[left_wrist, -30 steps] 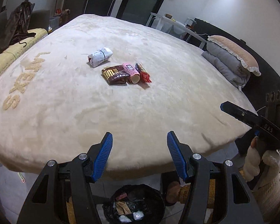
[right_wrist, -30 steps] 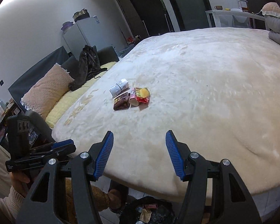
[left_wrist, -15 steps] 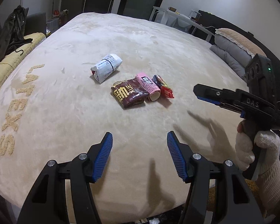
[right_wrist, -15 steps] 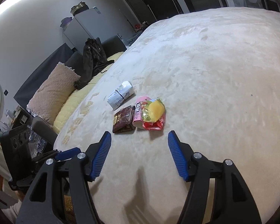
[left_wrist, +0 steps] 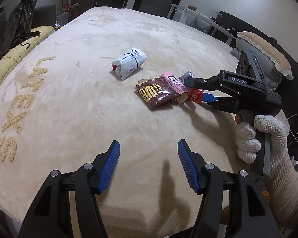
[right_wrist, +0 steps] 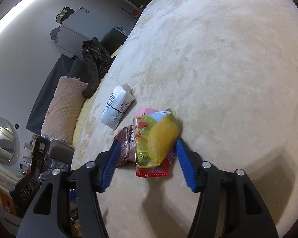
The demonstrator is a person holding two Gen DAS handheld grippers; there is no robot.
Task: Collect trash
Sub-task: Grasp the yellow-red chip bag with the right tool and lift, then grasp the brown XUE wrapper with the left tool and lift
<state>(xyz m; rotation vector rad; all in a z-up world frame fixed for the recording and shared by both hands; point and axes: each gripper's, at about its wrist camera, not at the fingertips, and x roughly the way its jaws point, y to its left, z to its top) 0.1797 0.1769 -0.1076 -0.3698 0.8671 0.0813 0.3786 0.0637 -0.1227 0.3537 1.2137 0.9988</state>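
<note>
Several wrappers lie on the beige bed: a white packet, a brown packet, a pink tube and a red and yellow chip bag. My right gripper is open, rolled on its side, with its blue pads on either side of the chip bag's near end. In the left wrist view the right gripper straddles the red bag. My left gripper is open and empty, above bare blanket in front of the pile.
The beige blanket has raised lettering at the left. Pillows lie at the right, a dark jacket at the far left. A pillow and a fridge stand beyond the bed's left edge.
Both grippers moved from the foot of the bed, above a bin, in over the blanket. The right gripper rolled and reached the chip bag, jaws now around it.
</note>
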